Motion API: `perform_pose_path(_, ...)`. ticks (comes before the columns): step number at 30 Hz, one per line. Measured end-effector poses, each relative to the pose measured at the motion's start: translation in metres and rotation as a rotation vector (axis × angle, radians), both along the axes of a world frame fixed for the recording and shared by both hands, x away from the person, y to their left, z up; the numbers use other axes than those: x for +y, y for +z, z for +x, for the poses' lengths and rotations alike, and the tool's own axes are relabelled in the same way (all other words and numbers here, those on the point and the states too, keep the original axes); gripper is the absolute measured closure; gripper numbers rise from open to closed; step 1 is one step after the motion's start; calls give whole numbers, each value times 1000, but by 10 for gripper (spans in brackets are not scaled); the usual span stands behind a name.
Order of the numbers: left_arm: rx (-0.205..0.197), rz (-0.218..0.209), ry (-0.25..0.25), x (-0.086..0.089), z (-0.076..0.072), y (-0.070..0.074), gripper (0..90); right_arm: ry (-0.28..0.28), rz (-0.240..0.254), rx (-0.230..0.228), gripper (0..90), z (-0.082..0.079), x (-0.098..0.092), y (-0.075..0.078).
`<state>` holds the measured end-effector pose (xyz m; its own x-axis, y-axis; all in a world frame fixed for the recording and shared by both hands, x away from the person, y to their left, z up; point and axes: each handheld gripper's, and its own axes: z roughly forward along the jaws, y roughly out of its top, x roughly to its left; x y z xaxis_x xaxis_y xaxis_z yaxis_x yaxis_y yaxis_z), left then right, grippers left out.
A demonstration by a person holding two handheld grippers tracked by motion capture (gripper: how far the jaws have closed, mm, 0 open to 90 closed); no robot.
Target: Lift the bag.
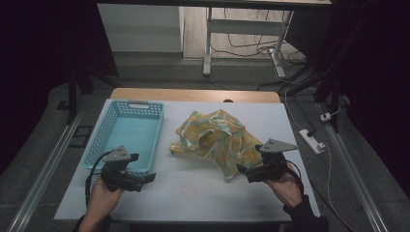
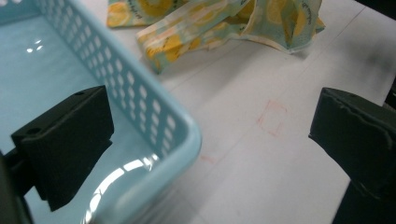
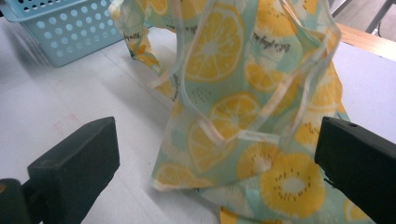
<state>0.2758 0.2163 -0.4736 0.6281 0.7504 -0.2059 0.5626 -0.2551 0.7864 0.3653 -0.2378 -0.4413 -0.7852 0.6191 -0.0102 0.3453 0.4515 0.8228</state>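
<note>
Claw, left: your left claw (image 1: 145,178) stands wide with nothing between its jaws, at the near left of the counter (image 1: 193,193), just beside the basket's near right corner.
Claw, right: your right claw (image 1: 243,170) is wide too, holding nothing, its jaws either side of the near corner of the cloth without closing on it.
Cloth: one crumpled cloth (image 1: 217,140) lies mid-counter, right of the basket and apart from it; pale green, printed with yellow citrus slices, with pale tape-like edging.
Basket: one light-blue plastic basket (image 1: 109,123) with perforated walls, at the far left of the counter; nothing lies on the part of its floor you can see.
Count: two claws, one cloth, one basket, one counter.
Writing: small dark script runs beside the printed slices on the cloth in the right gripper view (image 3: 261,93); too blurred to read.
Marks: a faint red square outline on the counter in the left gripper view (image 2: 273,119).
</note>
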Motion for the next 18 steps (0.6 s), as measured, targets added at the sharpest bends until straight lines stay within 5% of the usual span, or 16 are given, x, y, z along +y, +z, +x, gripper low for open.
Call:
perform_pose_path(10,-7,-23,68,23,-28,-7,0,-62,24,-9,1,-16,-19,-12)
perform_pose_path(18,-9,18,122,36,-44,-16,0,-113,27,-5,1,-31,-37,-21)
